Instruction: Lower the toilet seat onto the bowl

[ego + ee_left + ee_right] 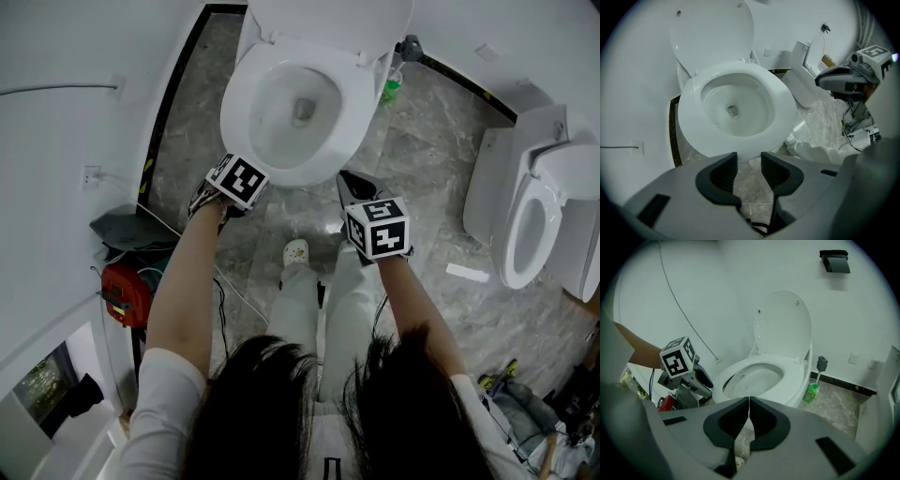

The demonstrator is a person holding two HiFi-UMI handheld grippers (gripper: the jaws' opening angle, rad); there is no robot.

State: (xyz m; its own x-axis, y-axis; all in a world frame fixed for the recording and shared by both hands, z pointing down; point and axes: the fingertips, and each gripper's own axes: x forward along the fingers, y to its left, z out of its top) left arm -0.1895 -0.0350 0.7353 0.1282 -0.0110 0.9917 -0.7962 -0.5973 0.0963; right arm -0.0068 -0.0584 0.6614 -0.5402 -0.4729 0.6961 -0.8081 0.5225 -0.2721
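I stand facing the toilet with a gripper in each hand, both held low in front of its near edge. My left gripper (pixel 749 162) has its jaws spread, with a clear gap between the two dark pads; nothing sits in that gap, and only the grey marbled floor (pixel 422 178) shows through it. My right gripper (pixel 749 401) has its jaws pressed together, tips touching, pinching nothing.

The toilet seat (pixel 352 108) lies flat on the bowl (pixel 733 112), its white ring level all the way round the rim. The lid (pixel 785 326) stands upright behind it, leaning back against the white wall. Neither gripper touches the seat: in the head view my left gripper is just beside the front left of the ring, and my right one is a little further back, off the front right.

A green bottle (pixel 812 392) stands on the floor just beside the right side of the toilet's base, near the wall. A second toilet (pixel 530 220) stands well apart on my right, its seat also down. A red object (pixel 127 291) lies by the wall on my left. A dark box (pixel 834 261) hangs on the wall high above the lid. One of my light shoes (pixel 296 251) shows on the floor between my arms
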